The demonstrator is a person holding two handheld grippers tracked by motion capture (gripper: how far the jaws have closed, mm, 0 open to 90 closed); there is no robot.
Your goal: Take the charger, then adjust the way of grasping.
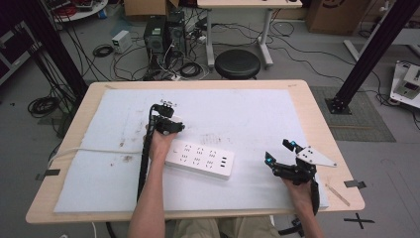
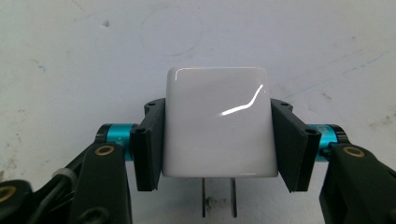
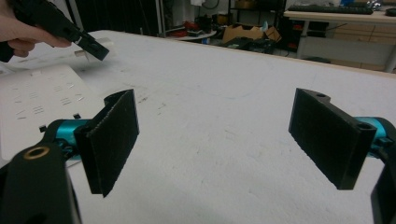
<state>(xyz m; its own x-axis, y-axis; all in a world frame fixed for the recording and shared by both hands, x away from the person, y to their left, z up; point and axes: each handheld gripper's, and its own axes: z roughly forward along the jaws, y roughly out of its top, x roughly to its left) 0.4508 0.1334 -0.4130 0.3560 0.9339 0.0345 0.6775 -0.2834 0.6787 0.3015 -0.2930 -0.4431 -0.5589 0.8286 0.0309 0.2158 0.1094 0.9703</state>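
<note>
Work in hand: plugging a white charger plug (image 2: 217, 122) into the white power strip (image 1: 199, 158).
Left gripper (image 1: 171, 119): clamped on the charger plug, both pads flat against its two opposite sides; two metal prongs (image 2: 218, 197) project from the plug back toward the hand.
Right gripper (image 3: 215, 140): jaws wide apart, nothing between them; it rests near the desk's right front corner.
Plug position: held just above the grey-white mat (image 1: 257, 111), near the desk's middle, just beyond the strip's left end.
Deciding relation: the strip lies just toward the front edge of the desk from the plug, its long axis running left to right, slightly skewed; the left hand is far nearer.
Materials: plug glossy, rounded, hard plastic; strip matte with rows of socket slots; pads ribbed black; mat scuffed, stained.
</note>
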